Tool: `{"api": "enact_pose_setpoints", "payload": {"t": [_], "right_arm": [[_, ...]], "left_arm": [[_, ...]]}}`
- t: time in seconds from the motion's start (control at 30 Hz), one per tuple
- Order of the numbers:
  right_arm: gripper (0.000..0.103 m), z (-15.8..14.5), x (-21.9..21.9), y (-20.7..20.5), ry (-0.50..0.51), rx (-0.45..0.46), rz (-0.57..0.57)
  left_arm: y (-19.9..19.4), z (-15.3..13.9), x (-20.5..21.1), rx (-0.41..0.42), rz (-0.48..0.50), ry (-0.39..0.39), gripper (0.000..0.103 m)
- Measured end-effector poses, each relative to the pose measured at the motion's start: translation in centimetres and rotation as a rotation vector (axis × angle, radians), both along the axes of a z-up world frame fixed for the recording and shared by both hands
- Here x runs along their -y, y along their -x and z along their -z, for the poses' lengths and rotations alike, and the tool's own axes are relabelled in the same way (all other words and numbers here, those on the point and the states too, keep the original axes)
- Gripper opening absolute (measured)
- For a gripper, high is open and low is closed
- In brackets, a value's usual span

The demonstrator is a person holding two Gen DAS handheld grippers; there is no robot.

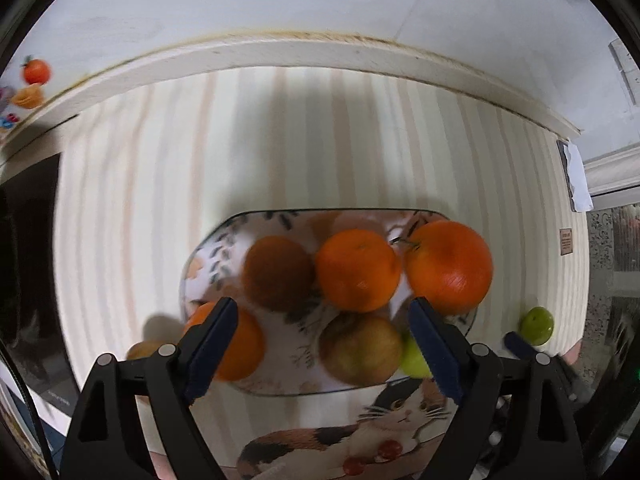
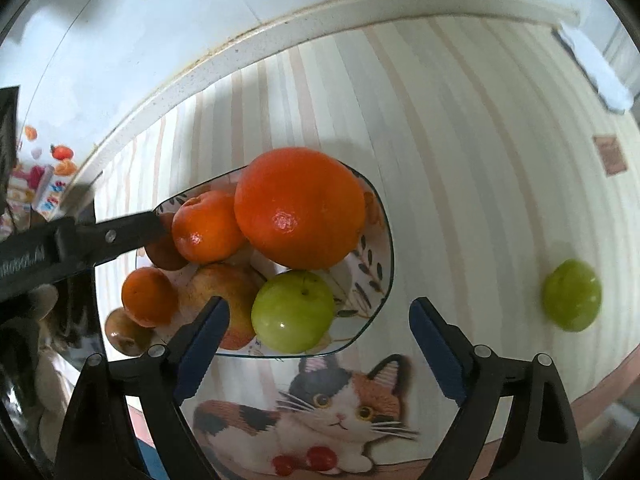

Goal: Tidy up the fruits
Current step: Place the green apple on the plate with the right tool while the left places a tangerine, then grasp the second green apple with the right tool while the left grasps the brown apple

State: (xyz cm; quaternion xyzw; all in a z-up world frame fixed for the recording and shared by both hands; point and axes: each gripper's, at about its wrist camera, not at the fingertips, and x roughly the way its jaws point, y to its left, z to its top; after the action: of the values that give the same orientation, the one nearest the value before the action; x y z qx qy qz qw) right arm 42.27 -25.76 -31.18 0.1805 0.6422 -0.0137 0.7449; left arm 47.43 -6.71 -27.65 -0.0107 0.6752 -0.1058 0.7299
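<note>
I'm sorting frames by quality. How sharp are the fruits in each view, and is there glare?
Left wrist view: motion blur softens the patterned glass plate and its brown round fruit. Right wrist view: sharper, with glare spots on the large orange and green apple. Both bend the striped tablecloth.

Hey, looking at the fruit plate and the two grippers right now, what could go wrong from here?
1. The plate is crowded: the big orange sits near the rim against other fruit, so adding more may roll one off.
2. The green fruit lies loose on the cloth and could roll away if nudged.
3. The left gripper hovers open low over the plate; dropping further could knock the yellowish apple.
</note>
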Motion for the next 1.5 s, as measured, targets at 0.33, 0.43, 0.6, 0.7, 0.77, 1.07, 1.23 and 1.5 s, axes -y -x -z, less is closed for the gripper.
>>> {"api": "enact_pose_setpoints", "payload": {"t": [0.33, 0.43, 0.6, 0.7, 0.77, 1.07, 1.23, 1.5], "right_arm": [[0.093, -4.2, -1.7, 2.6, 0.134, 0.059, -0.096], [0.093, -5.9, -2.2, 3.7, 0.150, 0.088, -0.115], [0.094, -8.6, -3.1, 5.6, 0.156, 0.135, -0.137], [0.094, -9.9, -3.4, 6.3, 0.136, 0.155, -0.137], [0.093, -10.3, -3.6, 6.5, 0.121, 0.165, -0.135], [0.094, -11.2, -1.6, 6.6, 0.084, 0.191, -0.053], [0.094, -8.1, 4.7, 6.5, 0.121, 0.138, 0.154], [0.094, -1.4, 16.2, 7.1, 0.157, 0.000, 0.502]], "left_arm": [[5.9, -3.3, -3.4, 0.149, -0.037, -0.079, 0.087], [7.5, -4.6, -3.8, 0.192, -0.048, -0.096, 0.087], [9.8, -7.0, -4.5, 0.253, -0.070, -0.093, 0.087], [10.6, -7.6, -4.8, 0.267, -0.077, -0.095, 0.087], [11.0, -7.9, -4.9, 0.263, -0.087, -0.081, 0.087], [10.6, -7.5, -4.2, 0.250, -0.121, -0.065, 0.092], [9.5, -4.7, -3.3, 0.234, -0.161, -0.102, 0.092], [7.7, 0.0, -0.8, 0.151, -0.183, -0.122, 0.092]]}}
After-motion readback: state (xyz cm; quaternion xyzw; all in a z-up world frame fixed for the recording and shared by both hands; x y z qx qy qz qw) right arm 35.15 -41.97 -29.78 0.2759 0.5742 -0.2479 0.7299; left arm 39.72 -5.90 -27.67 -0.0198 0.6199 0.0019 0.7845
